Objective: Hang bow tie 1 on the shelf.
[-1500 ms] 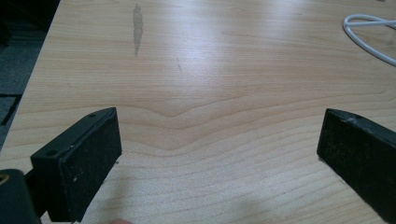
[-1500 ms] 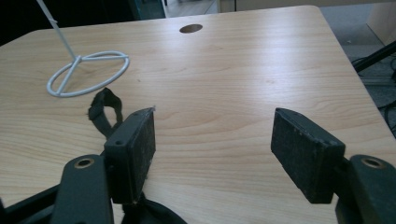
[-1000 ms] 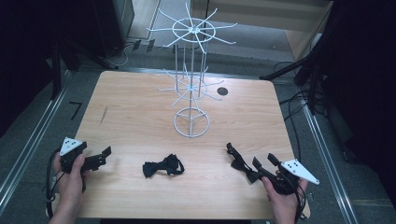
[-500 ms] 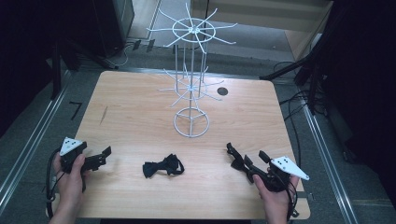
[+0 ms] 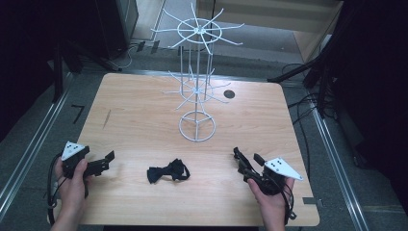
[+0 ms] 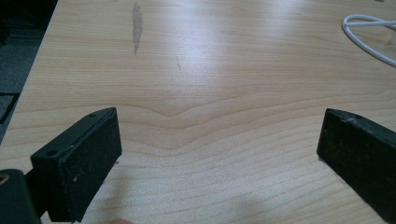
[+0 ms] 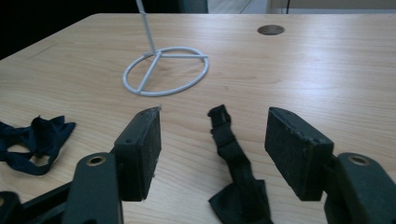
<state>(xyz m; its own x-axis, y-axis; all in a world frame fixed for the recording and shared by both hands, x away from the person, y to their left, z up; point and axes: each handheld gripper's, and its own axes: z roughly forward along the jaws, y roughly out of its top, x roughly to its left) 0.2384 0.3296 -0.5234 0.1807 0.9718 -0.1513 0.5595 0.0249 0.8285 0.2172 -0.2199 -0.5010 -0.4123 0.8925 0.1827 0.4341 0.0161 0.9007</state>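
Note:
A black bow tie (image 5: 168, 172) lies near the front middle of the wooden table (image 5: 134, 115); the right gripper view shows it at the left (image 7: 35, 137). A second black strap (image 7: 231, 149) lies flat on the wood between the jaws of my right gripper (image 7: 215, 114), with gaps on both sides, so those jaws are open. From above, that gripper (image 5: 250, 162) points up-left at the front right, over the strap's end (image 5: 237, 154). My left gripper (image 5: 103, 163) rests at the front left, its jaws (image 6: 219, 116) wide open over bare wood.
A white wire display stand rises from a ring base (image 5: 197, 126) at the table's middle, with spoked arms above (image 5: 198, 32). A round cable hole (image 5: 229, 94) sits behind it. Dark equipment and cables surround the table.
My right gripper has slid left along the table's front, so the black strap now lies between its jaws. The left gripper and the bow tie have stayed put.

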